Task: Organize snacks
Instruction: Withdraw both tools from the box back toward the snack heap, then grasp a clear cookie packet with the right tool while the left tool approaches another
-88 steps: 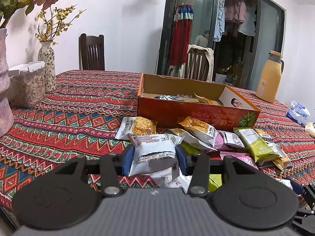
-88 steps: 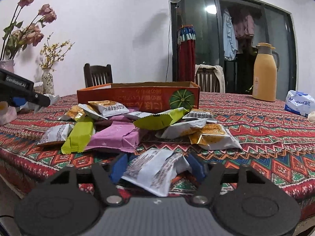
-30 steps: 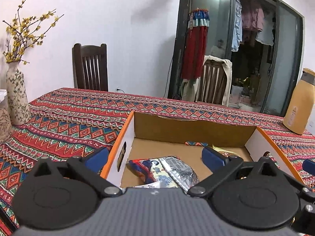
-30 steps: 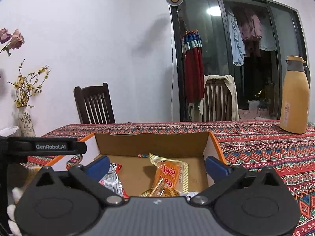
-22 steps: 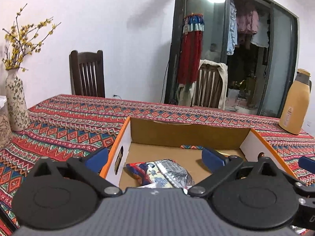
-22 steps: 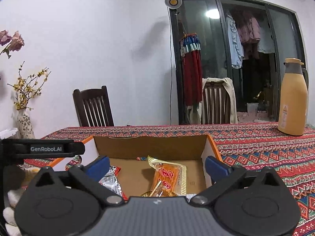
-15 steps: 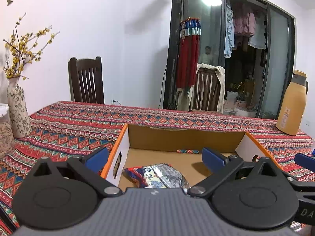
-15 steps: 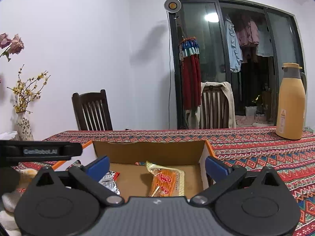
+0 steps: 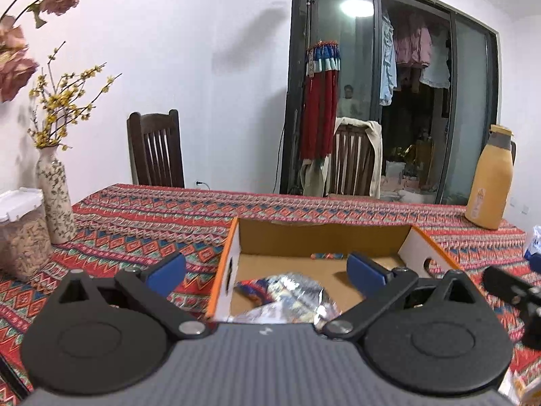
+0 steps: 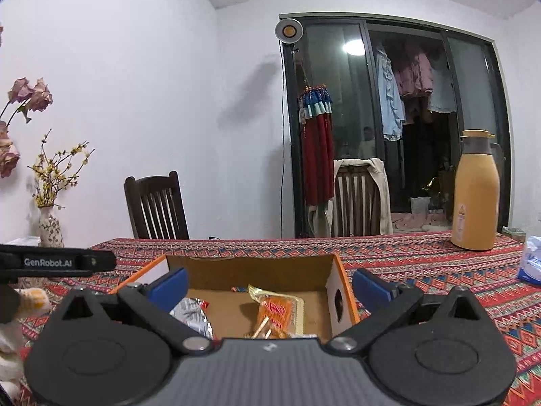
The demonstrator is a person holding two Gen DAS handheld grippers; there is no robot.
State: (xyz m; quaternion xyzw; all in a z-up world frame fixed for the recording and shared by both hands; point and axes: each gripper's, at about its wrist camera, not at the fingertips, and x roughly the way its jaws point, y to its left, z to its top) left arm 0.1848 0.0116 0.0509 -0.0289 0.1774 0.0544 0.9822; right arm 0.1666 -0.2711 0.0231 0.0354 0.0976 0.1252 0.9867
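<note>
left gripper: fingers spread, nothing between them, above cardboard box | right gripper: fingers spread, empty, over same box | box contents: silver snack packet near front-left corner, orange snack packet mid-floor | box sits on patterned tablecloth | far right: yellow thermos

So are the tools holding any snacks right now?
Left tool: open, holding nothing.
Right tool: open, holding nothing.
</note>
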